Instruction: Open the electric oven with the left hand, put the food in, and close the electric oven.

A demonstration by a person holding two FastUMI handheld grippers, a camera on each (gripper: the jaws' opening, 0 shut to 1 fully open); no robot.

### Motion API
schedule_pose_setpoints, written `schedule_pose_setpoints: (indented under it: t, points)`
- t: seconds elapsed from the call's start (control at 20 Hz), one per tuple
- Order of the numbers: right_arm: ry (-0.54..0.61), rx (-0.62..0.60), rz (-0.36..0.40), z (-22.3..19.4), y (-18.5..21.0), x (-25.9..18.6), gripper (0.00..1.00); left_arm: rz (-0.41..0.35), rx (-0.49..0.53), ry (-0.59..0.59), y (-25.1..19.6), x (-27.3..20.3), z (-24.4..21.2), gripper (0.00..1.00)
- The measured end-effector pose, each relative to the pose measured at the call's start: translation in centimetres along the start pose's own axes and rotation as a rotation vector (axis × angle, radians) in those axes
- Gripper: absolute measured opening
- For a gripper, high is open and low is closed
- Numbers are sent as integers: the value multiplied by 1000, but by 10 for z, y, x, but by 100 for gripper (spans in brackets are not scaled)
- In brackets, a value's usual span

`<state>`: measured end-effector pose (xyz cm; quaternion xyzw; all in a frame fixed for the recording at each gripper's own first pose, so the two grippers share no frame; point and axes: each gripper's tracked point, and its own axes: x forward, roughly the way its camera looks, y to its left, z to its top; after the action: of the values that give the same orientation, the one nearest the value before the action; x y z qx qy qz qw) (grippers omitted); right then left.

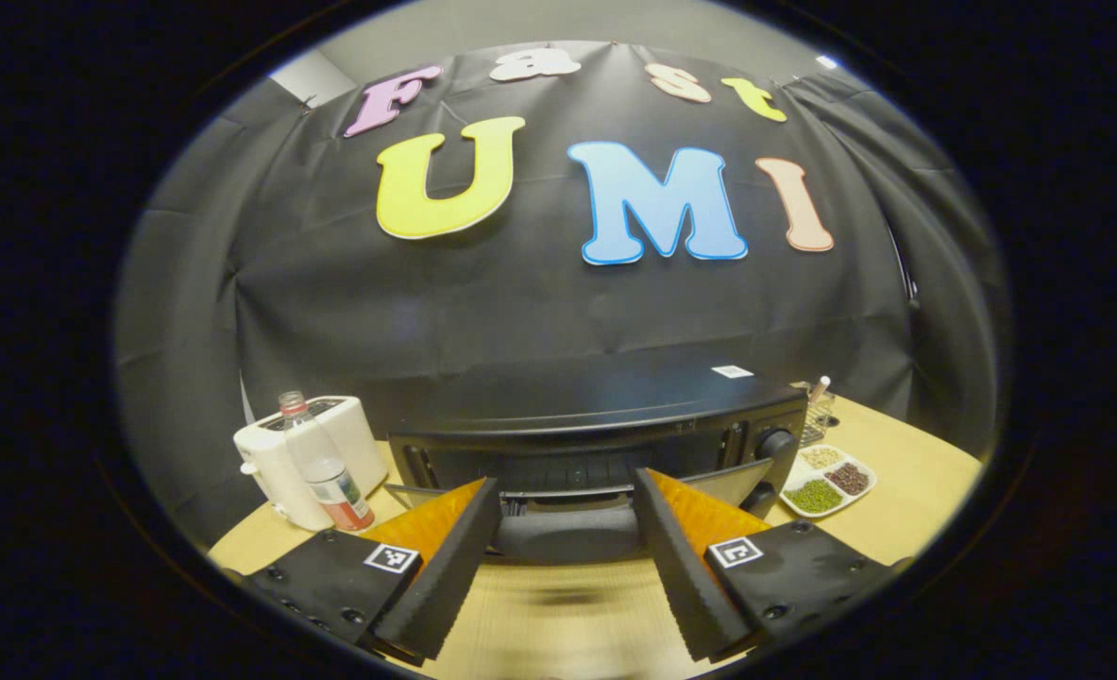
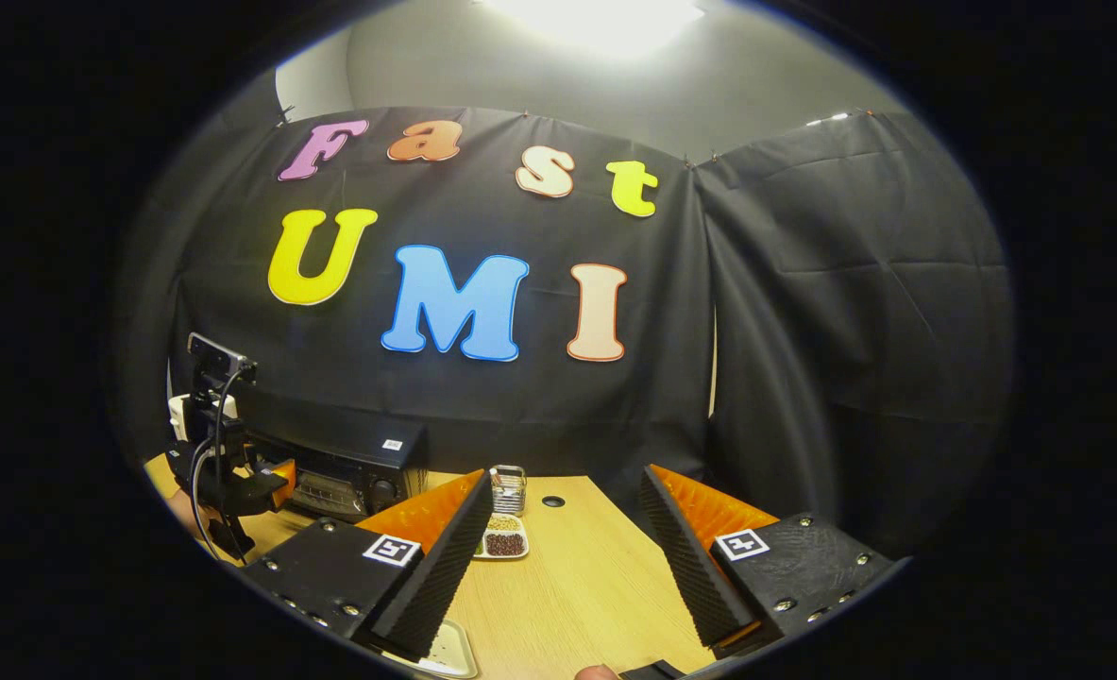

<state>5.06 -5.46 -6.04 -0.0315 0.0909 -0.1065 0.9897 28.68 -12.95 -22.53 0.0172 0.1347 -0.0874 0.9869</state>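
The black electric oven (image 1: 605, 416) stands straight ahead in the left gripper view. Its glass door (image 1: 747, 482) leans out toward me, partly open, with the dark handle bar (image 1: 567, 538) along its near edge. My left gripper (image 1: 566, 482) is open, one finger on each side of the handle and neither pressing on it. In the right gripper view the oven (image 2: 350, 472) is at the far left, with the left gripper (image 2: 237, 477) in front of its door. My right gripper (image 2: 566, 477) is open over the wooden table (image 2: 577, 586) and holds nothing. A pale tray corner (image 2: 445, 652) lies below its left finger.
A white toaster (image 1: 279, 463) and a plastic bottle (image 1: 327, 467) stand left of the oven. A divided dish of beans (image 1: 827, 482) (image 2: 499, 540) lies to its right, behind it a small wire holder (image 2: 509, 486). Black cloth walls close the back and right.
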Motion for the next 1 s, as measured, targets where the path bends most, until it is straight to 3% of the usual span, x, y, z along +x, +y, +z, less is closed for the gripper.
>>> schedule_pose_setpoints:
  t: [0.55, 0.65, 0.7, 0.75, 0.8, 0.95, 1.0]
  points:
    - [4, 10, 65, -5, 0, -4, 98, 4, 12, 138, -9, -44, -63, 96]
    - [10, 1, 72, -8, -2, -5, 98, 4, 9, 163, -11, -50, -77, 100]
    - [15, 0, 75, -9, -3, -6, 98, 2, 8, 176, -13, -52, -83, 96]
    - [20, 0, 76, -11, -4, -8, 98, 2, 7, 191, -14, -52, -88, 100]
    - [24, 1, 77, -12, -5, -9, 98, 6, 4, 210, -14, -53, -94, 96]
    - [51, -5, 92, -20, -5, -14, 98, 10, 4, 243, -19, -56, -115, 100]
    - [61, -9, 99, -22, -6, -15, 98, 9, 1, 253, -21, -61, -122, 96]
